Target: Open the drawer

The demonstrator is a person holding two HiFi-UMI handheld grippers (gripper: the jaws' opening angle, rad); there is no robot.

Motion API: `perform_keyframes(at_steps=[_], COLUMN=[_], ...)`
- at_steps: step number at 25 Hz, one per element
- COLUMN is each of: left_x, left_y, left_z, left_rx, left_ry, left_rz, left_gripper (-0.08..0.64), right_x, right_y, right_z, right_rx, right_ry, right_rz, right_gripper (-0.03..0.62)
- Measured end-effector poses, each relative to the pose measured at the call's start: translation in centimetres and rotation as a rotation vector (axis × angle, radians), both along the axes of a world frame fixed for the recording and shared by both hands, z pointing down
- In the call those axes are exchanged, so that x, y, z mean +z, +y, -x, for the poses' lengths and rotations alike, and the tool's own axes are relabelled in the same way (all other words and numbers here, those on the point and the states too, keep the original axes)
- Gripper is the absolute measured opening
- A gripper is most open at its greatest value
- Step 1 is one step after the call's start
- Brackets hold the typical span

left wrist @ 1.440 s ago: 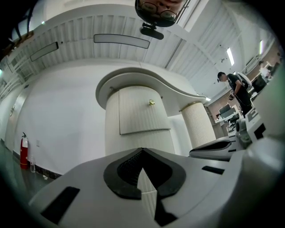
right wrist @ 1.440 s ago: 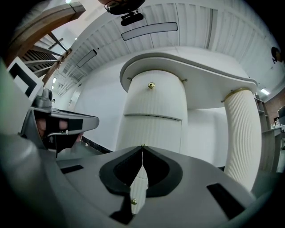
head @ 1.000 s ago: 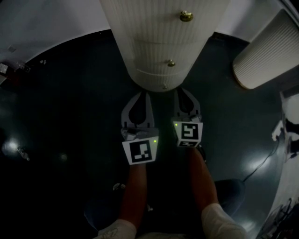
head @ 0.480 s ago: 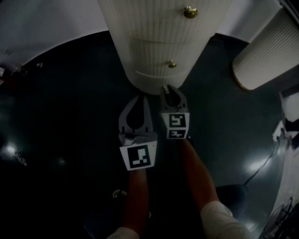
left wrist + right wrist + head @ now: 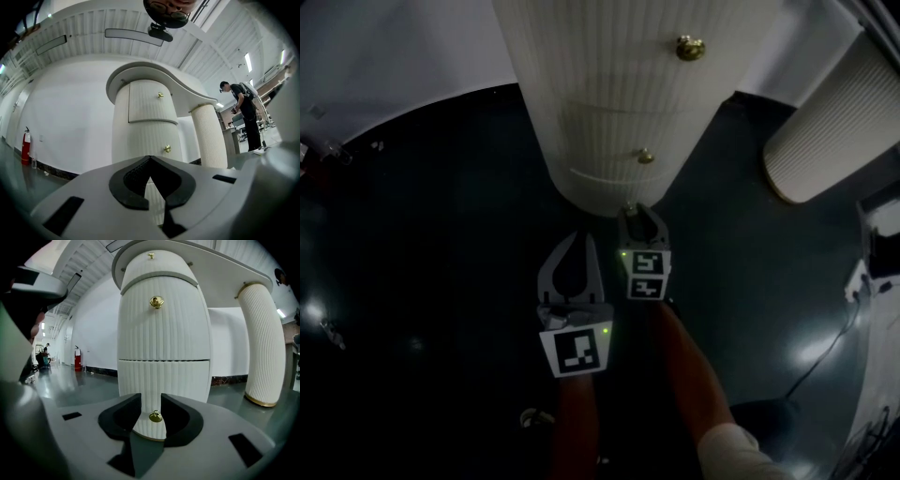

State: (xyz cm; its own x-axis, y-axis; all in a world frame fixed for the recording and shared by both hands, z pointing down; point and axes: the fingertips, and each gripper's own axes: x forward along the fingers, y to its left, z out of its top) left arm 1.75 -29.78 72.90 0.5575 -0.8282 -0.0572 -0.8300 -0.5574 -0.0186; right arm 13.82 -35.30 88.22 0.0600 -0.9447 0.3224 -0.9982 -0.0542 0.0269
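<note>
R gripper: jaws opening, lowest brass knob between them, pads clear of it. L gripper: tips together, nothing held. Ribbed cabinet: 3 knobs, 3 stacked fronts, bottom drawer flush. 1 ribbed pillar beside.

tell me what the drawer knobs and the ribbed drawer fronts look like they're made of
Knobs: likely brass or brass-plated metal, polished; they are gold-coloured with bright glints.
Drawer fronts: probably painted wood or moulded board, matte cream; they show fine vertical ribs, even colour, no grain and no shine. What lies under the paint cannot be told.
</note>
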Motion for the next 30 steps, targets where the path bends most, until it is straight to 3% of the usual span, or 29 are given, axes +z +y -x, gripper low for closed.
perform_keyframes(at_steps=[5,11,20,30], left_x=[0.7,0.4,1.6,1.7], left_y=[0.2,-0.4,-0.8,-0.8], left_z=[-0.2,-0.2,-0.5,-0.4], left_rx=[0.0,0.013,0.019,0.02], left_ry=[0.026,0.001,-0.006,-0.041], left_rz=[0.021,0.008,0.018,0.01], left_gripper=[0.002,0.002,0.002,0.002], right_x=[2.2,5.0,6.8,6.5], right_y=[-0.5,-1.1,-1.7,-1.8], right_z=[-0.1,-0.9,-1.5,-1.4], right_rx=[0.012,0.044,0.075,0.061], right_ry=[0.001,-0.016,-0.089,-0.067], right_rz=[0.048,0.124,0.169,0.184], right_gripper=[0.124,0.126,0.109,0.104])
